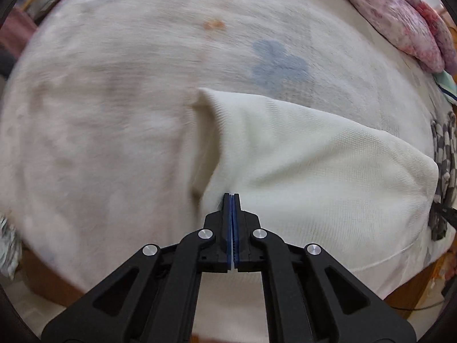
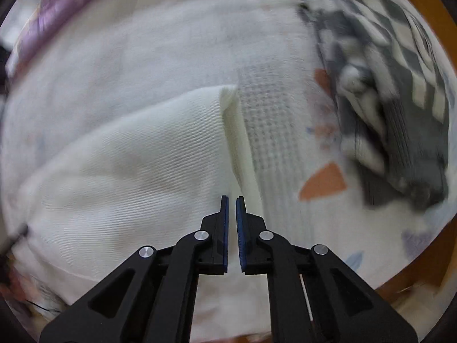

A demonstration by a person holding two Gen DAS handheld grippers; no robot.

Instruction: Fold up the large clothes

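1. The left gripper [image 1: 232, 195], at lower centre of the left wrist view, is pinching the cream knit garment [image 1: 314, 171] with its jaws pressed together on the cloth; the fabric is rising from the blue-lined pads [image 1: 228, 217] into a fold that peaks at mid-frame.

2. The right gripper [image 2: 232, 198], at lower centre of the right wrist view, is standing with its jaws slightly parted, a narrow gap showing between the pads; whether any cloth is lying in that gap cannot be told, though the cream knit garment [image 2: 142, 157] is spreading just beyond and to the left of the fingertips.

3. The garment is lying across a pale patterned bedsheet [image 1: 114, 85], filling the lower right of the left view and the lower left of the right view; its turned-over edge [image 2: 231, 108] is running up mid-frame in the right view.

4. A black-and-white checked cloth [image 2: 400, 85] is sitting at the upper right of the right view; a pink floral bundle [image 1: 400, 14] is lying at the upper right of the left view; both are apart from the garment.

5. Judging from the task, a fold is being carried over; doing it well probably means the right jaws closing firmly on the matching edge, both hands moving level and together, and the layers landing flush without dragging the sheet.
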